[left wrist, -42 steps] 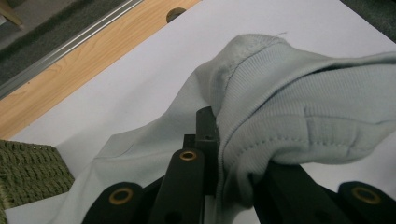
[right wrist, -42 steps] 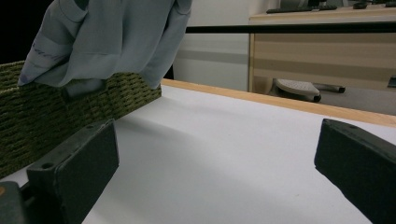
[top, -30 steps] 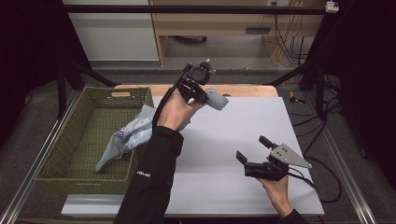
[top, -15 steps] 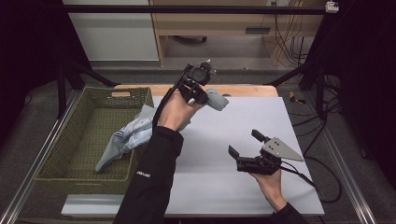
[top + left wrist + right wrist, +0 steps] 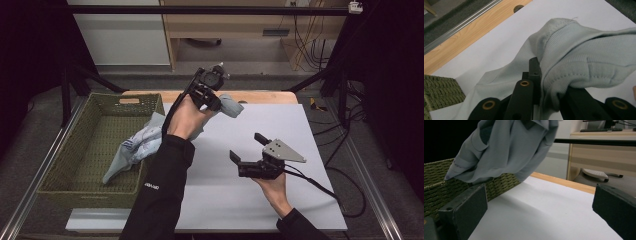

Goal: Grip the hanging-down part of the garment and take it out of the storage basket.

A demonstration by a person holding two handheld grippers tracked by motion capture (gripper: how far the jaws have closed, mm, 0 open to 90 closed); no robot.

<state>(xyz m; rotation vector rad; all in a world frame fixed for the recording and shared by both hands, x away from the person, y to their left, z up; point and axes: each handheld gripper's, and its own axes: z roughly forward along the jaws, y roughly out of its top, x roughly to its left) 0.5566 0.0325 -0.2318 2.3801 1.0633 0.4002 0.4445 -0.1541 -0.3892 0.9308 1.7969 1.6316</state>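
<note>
A pale grey-blue garment hangs from my raised left gripper, draping down over the rim of the green woven basket. That gripper is shut on the garment's ribbed hem, which bunches over its black jaws. The cloth hangs high at the upper left in the right gripper view. My right gripper is held low over the white table mat, right of centre. Its jaws stand wide apart with nothing between them, pointing toward the hanging cloth.
The basket takes up the table's left side. A strip of wooden table edge runs along the far side of the mat. A black cable trails from the right gripper to the right. Dark frame bars flank the table.
The right gripper has slid leftward and a little up the mat, toward the hanging garment. The left gripper still holds the cloth at the same height.
</note>
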